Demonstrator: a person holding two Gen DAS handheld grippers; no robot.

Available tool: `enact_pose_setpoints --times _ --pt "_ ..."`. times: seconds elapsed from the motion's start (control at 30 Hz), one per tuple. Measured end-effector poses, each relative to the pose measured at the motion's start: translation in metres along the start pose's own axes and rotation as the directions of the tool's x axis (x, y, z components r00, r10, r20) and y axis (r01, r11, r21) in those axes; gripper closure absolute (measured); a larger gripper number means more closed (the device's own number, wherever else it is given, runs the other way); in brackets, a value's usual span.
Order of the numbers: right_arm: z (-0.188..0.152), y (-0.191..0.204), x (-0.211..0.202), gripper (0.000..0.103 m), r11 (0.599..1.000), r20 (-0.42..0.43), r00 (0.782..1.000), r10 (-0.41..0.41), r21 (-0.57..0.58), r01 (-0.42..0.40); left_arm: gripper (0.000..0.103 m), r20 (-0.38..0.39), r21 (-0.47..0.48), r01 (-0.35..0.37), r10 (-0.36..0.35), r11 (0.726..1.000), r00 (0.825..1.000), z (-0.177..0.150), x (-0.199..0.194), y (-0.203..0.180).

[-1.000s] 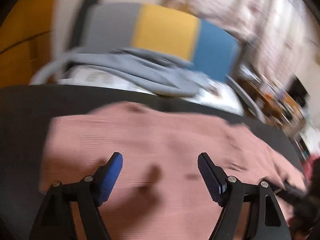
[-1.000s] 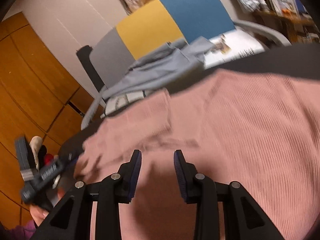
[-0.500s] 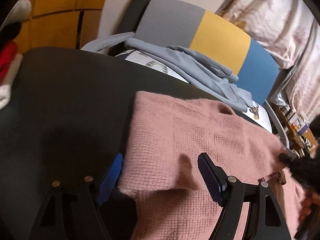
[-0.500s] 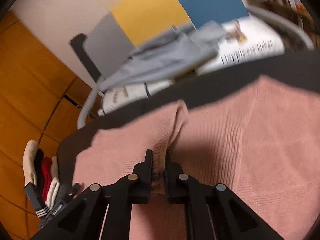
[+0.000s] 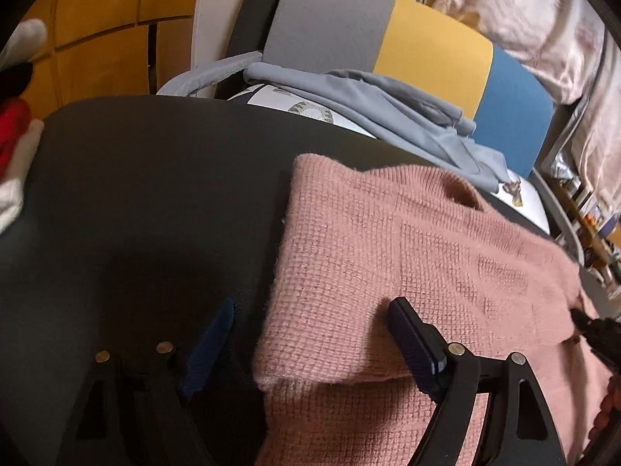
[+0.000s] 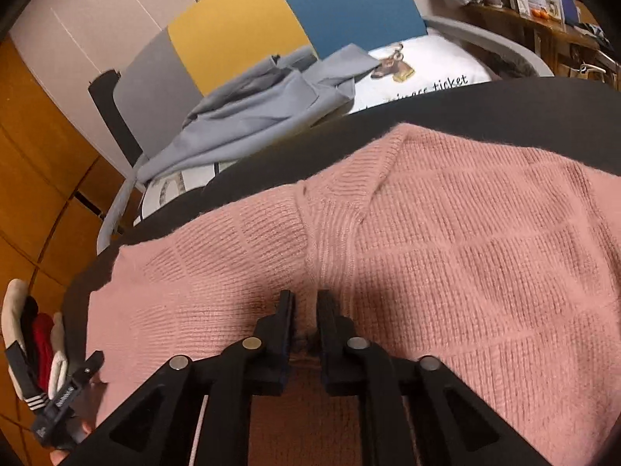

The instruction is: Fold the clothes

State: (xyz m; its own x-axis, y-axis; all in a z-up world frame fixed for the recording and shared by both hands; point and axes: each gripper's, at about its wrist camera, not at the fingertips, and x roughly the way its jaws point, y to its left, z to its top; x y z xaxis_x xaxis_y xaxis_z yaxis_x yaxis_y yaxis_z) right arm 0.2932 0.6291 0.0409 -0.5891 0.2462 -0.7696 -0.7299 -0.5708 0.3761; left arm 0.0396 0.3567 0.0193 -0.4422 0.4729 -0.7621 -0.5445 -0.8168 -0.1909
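Pink knit sweater (image 5: 407,256): spread on the dark table (image 5: 147,194), one edge folded over. Your left gripper (image 5: 310,341): released, jaws straddling the folded corner. Your right gripper (image 6: 304,310): clenched on a sweater pleat. Grey garment (image 6: 252,116): on a chair at 12 o'clock.

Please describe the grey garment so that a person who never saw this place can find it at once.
Find the chair whose backrest has grey, yellow and blue panels, standing behind the dark table. On its seat the grey garment lies crumpled over a white printed cloth. Unlike the pink knitted sweater on the table, it is smooth, thin and blue-grey.
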Motion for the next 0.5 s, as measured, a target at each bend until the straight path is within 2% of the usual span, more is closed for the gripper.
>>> enact_pose_setpoints --times 0.03,0.1,0.17,0.23,0.33,0.4,0.5 --pt "0.003 0.010 -0.010 0.079 0.999 0.035 0.999 -0.036 -0.032 0.037 0.020 -0.013 0.012 -0.012 0.013 1.000 1.000 0.003 -0.002 -0.002" --pt "0.008 0.033 -0.029 0.077 0.990 0.111 0.991 -0.077 -0.110 0.089 0.021 -0.023 0.026 -0.019 0.019 0.999 1.000 0.009 -0.009 -0.006" --pt "0.007 0.072 -0.038 0.077 0.962 0.165 0.986 0.021 -0.273 0.025 0.020 0.032 0.015 -0.007 0.007 1.000 0.999 0.016 -0.019 -0.011" --pt "0.001 0.106 -0.029 0.080 0.915 0.112 0.984 0.137 -0.395 -0.083 0.020 0.079 0.030 -0.006 0.004 1.000 0.997 0.023 -0.022 -0.021" --pt "-0.002 0.094 -0.017 0.084 0.931 0.092 0.985 0.145 -0.348 -0.105 0.020 0.074 0.112 -0.078 0.070 0.991 0.995 0.024 0.000 -0.037" --pt "-0.003 0.086 -0.010 0.089 0.941 0.078 0.985 0.151 -0.317 -0.119 0.019 0.048 0.098 -0.072 0.068 0.993 0.997 0.021 0.008 -0.031" --pt "-0.005 0.074 0.002 0.090 0.953 0.059 0.985 0.161 -0.268 -0.139 0.014 0.012 0.062 -0.047 0.047 0.997 0.999 0.018 0.017 -0.020"
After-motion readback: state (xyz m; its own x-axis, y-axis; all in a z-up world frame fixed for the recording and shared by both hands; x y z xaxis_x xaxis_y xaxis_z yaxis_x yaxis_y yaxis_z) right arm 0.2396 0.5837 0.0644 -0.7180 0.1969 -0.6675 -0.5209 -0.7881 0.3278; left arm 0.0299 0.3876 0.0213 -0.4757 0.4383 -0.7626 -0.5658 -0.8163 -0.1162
